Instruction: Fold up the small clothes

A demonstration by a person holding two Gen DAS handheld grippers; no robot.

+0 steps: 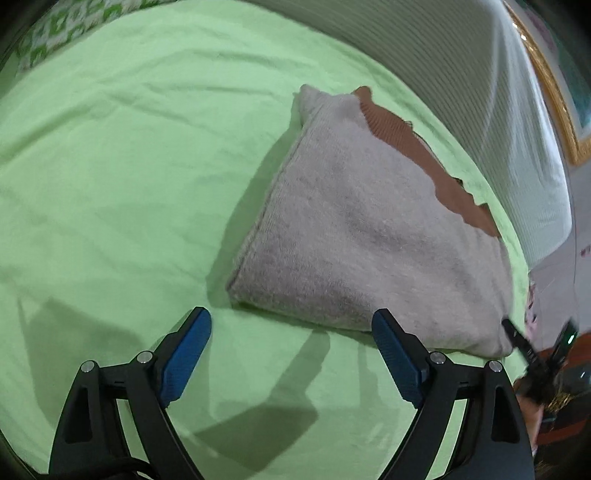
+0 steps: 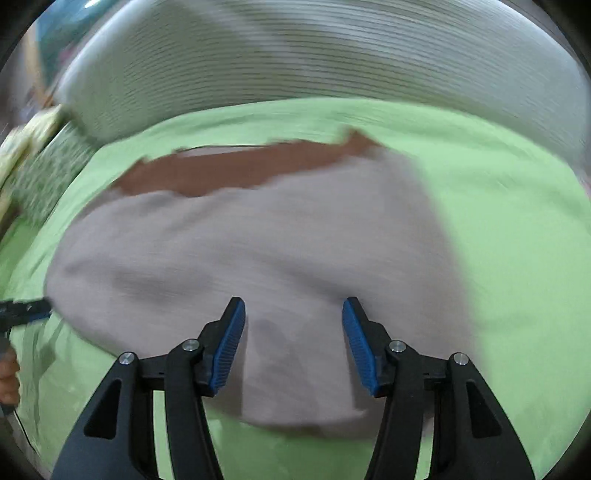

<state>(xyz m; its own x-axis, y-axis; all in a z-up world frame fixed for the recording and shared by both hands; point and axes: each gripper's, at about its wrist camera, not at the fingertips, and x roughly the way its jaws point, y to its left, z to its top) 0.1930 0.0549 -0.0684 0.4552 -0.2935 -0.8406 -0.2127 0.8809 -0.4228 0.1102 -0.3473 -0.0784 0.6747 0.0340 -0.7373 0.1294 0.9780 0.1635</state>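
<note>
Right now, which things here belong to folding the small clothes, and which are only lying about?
For the job:
- grey knit garment with brown trim
- left tool, open
- right tool, open

Only lying about:
- green bedsheet
- patterned pillow
- striped white pillow

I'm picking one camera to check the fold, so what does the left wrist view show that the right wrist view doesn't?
Only the left wrist view: the left tongs open over bare green sheet, the sweater's folded near corner, and a gold picture frame. Only the right wrist view, which is blurred: the right tongs open above the sweater's middle, gripping nothing. Both: the grey sweater with its brown collar, the sheet and the ribbed white headboard.
</note>
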